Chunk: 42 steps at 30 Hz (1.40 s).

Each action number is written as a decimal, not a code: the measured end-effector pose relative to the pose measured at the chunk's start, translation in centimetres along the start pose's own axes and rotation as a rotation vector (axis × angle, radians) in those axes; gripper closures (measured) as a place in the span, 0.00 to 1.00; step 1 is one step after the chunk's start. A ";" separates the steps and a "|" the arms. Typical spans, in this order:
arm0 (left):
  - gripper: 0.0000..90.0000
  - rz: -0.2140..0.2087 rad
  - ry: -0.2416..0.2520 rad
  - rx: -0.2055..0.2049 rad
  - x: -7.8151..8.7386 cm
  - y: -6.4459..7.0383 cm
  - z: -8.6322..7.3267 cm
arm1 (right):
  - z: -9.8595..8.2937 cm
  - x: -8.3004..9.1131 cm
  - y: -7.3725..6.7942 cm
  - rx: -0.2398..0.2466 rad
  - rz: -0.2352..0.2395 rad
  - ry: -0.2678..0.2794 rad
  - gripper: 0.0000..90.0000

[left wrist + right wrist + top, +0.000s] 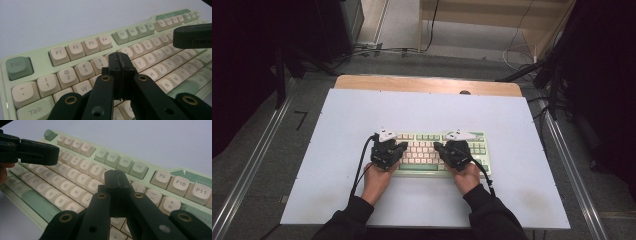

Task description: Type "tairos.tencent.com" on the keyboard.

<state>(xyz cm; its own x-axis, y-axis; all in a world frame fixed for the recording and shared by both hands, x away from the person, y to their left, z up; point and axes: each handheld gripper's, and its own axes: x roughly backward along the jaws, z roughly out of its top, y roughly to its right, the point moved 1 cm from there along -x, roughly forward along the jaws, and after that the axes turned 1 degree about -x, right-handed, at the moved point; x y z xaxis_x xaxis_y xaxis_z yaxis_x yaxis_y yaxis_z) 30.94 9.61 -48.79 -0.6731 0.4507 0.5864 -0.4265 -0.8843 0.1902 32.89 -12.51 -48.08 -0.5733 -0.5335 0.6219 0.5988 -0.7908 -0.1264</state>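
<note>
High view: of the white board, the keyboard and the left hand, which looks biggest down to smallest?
1. White board, by far the largest; it bears everything else.
2. Keyboard, lying across its middle.
3. Left hand, smallest, at the keyboard's near left end, partly hidden by the left gripper it holds.

Table: white sheet [422, 112] over a wooden table [427, 83].
Floor: grey, cables [377, 50] trailing across it.
Sides: dark, metal rails [249, 167].

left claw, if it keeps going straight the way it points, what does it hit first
Most likely the keyboard itself: the shut left claw points down at the number row, with its tip over the keys right of the 4 key. Depth is unclear, so the exact key is uncertain.
</note>
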 end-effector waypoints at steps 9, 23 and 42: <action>1.00 0.003 -0.015 -0.005 -0.5 0.1 -0.1 | 0.0 0.0 0.0 -0.002 -0.001 -0.001 0.98; 1.00 0.012 -0.025 -0.010 -1.1 0.2 -0.2 | 0.0 -0.1 -0.1 -0.002 0.000 -0.002 0.98; 1.00 0.002 0.002 -0.007 -0.1 0.2 0.2 | -0.1 -0.1 0.0 -0.004 -0.002 -0.002 0.98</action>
<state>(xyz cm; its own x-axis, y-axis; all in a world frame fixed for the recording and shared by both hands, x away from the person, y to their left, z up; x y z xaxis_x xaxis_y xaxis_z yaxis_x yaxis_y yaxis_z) 31.02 9.35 -48.61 -0.6748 0.4495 0.5853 -0.4294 -0.8842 0.1840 32.88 -12.46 -48.21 -0.5733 -0.5313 0.6237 0.5953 -0.7932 -0.1285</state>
